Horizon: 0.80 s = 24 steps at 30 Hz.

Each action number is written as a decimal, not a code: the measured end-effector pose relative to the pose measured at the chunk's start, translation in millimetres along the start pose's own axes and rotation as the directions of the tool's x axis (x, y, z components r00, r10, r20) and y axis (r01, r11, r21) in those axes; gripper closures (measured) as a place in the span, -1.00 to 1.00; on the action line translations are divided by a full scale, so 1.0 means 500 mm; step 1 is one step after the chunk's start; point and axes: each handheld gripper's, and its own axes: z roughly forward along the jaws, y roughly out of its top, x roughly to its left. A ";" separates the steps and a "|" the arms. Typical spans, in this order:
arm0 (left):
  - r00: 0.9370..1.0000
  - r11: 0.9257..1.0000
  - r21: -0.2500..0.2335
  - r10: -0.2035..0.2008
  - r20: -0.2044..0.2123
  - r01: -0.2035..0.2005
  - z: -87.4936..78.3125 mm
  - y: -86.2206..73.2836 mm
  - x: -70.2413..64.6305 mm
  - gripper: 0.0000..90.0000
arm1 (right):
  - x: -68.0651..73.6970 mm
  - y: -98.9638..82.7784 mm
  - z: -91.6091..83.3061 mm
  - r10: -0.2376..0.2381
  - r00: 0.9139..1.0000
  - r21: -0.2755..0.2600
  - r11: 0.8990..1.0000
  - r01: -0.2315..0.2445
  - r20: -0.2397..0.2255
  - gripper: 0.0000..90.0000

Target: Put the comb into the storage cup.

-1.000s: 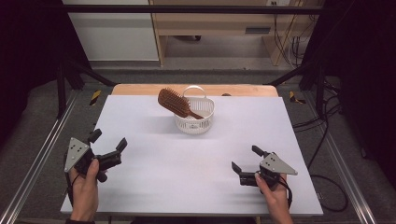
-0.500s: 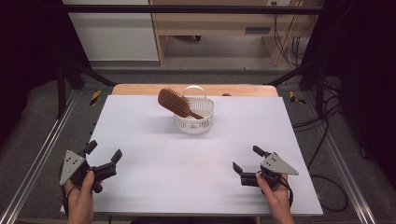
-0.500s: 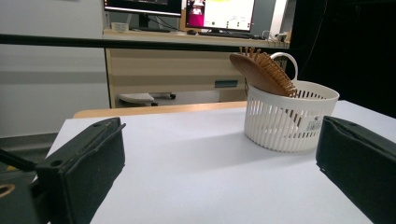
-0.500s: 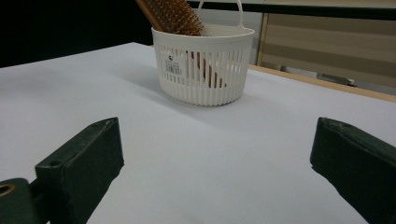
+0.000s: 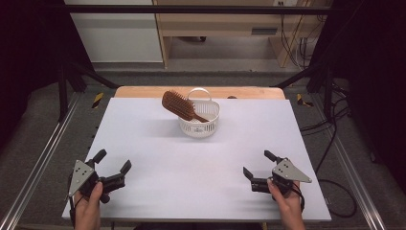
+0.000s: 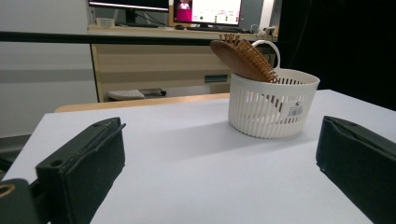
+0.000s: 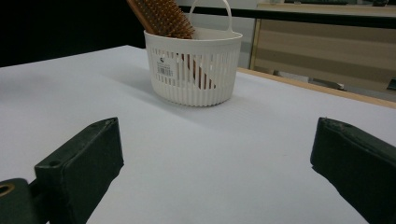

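Brown hairbrush (image 7: 161, 16) leans in white basket (image 7: 194, 70) beyond the wide-apart jaws.

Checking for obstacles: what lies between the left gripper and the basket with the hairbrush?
Nothing. In the high view, bare white table separates the left gripper from the basket holding the hairbrush; the left gripper view agrees.

brown hairbrush (image 5: 181, 106) leans tilted, handle down, inside white slatted basket (image 5: 199, 125).

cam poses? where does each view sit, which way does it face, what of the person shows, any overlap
High view: above the near edge, facing forward and down on the table; hands, left tongs, right tongs.
Left gripper view: low on the left tongs, facing the basket; open jaws.
Right gripper view: low on the right tongs, likewise.
Shared: basket and hairbrush.
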 end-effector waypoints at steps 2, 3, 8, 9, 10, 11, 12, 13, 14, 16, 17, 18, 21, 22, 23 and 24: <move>1.000 1.000 0.010 0.003 0.007 -0.003 0.000 -0.003 -0.006 -0.97 | -0.001 -0.001 -0.001 -0.001 1.000 -0.004 1.000 0.001 0.004 -0.94; 1.000 1.000 0.017 0.009 0.001 -0.009 0.000 -0.004 -0.008 -0.97 | -0.001 -0.002 -0.001 0.000 1.000 -0.005 1.000 0.000 0.005 -0.94; 1.000 0.999 0.038 0.011 0.025 -0.012 0.005 -0.009 -0.020 -0.97 | -0.004 -0.004 -0.001 -0.004 1.000 -0.012 1.000 0.004 0.011 -0.94; 0.999 0.999 0.041 0.015 0.029 -0.016 0.006 -0.010 -0.023 -0.97 | -0.004 -0.004 -0.001 -0.005 1.000 -0.012 1.000 0.005 0.011 -0.94; 0.999 0.999 0.041 0.018 0.033 -0.020 0.006 -0.011 -0.026 -0.97 | -0.004 -0.005 -0.001 -0.008 1.000 -0.011 1.000 0.008 0.010 -0.94; 0.999 0.999 0.044 0.017 0.043 -0.019 0.008 -0.012 -0.030 -0.96 | -0.004 -0.006 -0.001 -0.005 1.000 -0.010 1.000 0.005 0.007 -0.94; 0.998 0.999 0.044 0.022 0.051 -0.024 0.009 -0.014 -0.034 -0.96 | -0.004 -0.007 -0.001 -0.007 1.000 -0.007 1.000 0.007 0.005 -0.94; 0.998 0.999 0.044 0.028 0.057 -0.031 0.010 -0.015 -0.038 -0.96 | -0.003 -0.008 -0.001 -0.008 1.000 -0.007 1.000 0.008 0.004 -0.94; 0.997 0.999 0.043 0.028 0.066 -0.031 0.010 -0.016 -0.042 -0.96 | -0.003 -0.008 0.000 -0.013 1.000 -0.006 1.000 0.014 0.003 -0.94; 0.996 0.999 0.040 0.031 0.080 -0.034 0.012 -0.018 -0.050 -0.97 | -0.002 -0.009 -0.001 -0.013 1.000 -0.007 1.000 0.013 0.002 -0.94; 0.996 0.999 0.038 0.031 0.085 -0.034 0.014 -0.019 -0.052 -0.97 | -0.001 -0.010 -0.001 -0.013 1.000 -0.007 1.000 0.013 0.002 -0.94; 0.995 0.999 0.038 0.029 0.090 -0.032 0.014 -0.021 -0.055 -0.97 | -0.001 -0.011 -0.001 -0.012 1.000 -0.007 1.000 0.012 0.003 -0.94; 0.995 0.999 0.034 0.017 0.101 -0.021 0.014 -0.026 -0.063 -0.96 | -0.001 -0.015 0.000 -0.010 1.000 -0.007 1.000 0.010 0.006 -0.94; 0.994 0.999 0.037 0.022 0.106 -0.026 0.014 -0.027 -0.065 -0.96 | 0.000 -0.015 0.000 -0.013 1.000 -0.007 1.000 0.013 0.006 -0.94; 0.994 0.999 0.036 0.028 0.104 -0.032 0.013 -0.028 -0.067 -0.96 | 0.000 -0.015 0.000 -0.015 1.000 -0.008 1.000 0.015 0.006 -0.94; 0.994 0.999 0.033 0.026 0.104 -0.030 0.013 -0.028 -0.067 -0.96 | 0.000 -0.015 -0.001 -0.016 1.000 -0.009 1.000 0.016 0.008 -0.94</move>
